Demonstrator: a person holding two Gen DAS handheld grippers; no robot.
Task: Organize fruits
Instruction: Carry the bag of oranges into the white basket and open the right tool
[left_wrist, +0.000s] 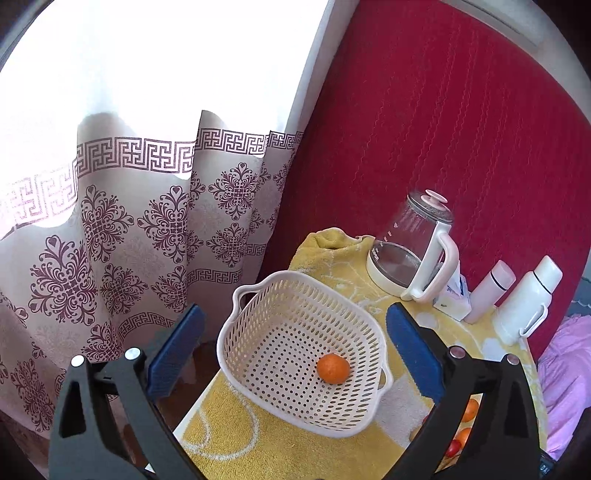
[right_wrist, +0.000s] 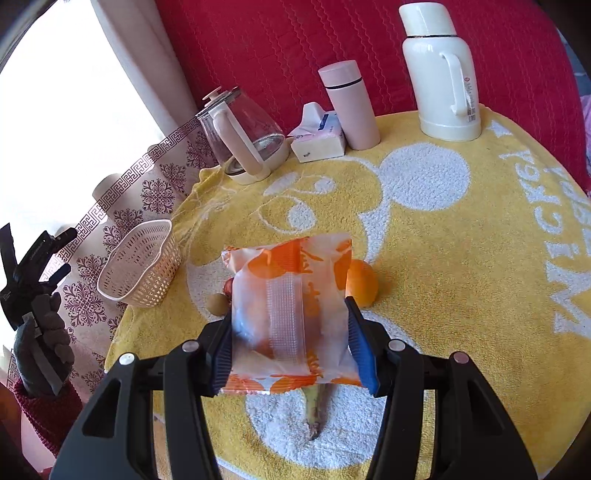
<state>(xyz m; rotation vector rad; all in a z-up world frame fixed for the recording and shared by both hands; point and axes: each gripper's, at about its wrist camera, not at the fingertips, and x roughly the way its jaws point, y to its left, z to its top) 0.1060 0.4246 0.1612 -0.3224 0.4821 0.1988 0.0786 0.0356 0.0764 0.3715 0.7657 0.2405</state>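
One item in hand: an orange-printed fruit packet, pinched across its short sides between the blue pads of the right gripper, long axis running forward, away from the wrist. Hangs above a banana stem, with a loose orange just past the right jaw and a small brown fruit just outside the left jaw. Forward and well to the left of these jaws: the white perforated basket, probably the destination. Calls for a leftward carry and a release over the near rim (wrapper looks slippery, so likely best kept level). Nearer that basket, though empty: the left gripper, jaws spread wide, poised right over it, with one tangerine lying inside, below and between the pads.
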